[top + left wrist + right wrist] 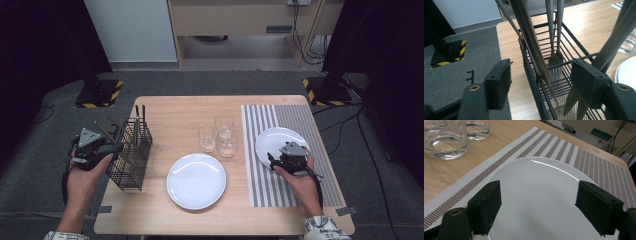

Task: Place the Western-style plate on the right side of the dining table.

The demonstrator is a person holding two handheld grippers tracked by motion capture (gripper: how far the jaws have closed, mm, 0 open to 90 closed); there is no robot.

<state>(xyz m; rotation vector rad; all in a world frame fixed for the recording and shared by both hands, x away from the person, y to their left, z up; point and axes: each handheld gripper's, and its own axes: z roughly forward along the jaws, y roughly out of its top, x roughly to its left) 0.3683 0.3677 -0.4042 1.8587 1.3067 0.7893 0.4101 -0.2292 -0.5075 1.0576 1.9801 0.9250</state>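
Two plates are counted, one (196,181) on bare wood and one (272,141) on the striped mat (260,190), with three glasses (218,135) between them. The rack (131,155) stands at the surface's (175,107) left edge; its cutlery (554,60) is cut off above and cannot be counted. The left tool (541,82) is held released astride the rack's wall, and the right tool (539,202) released over the mat plate.

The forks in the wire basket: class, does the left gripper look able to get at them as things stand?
Probably yes. The left gripper is open beside the basket, and the forks stand handle-up above its rim, though a knife leans in front.
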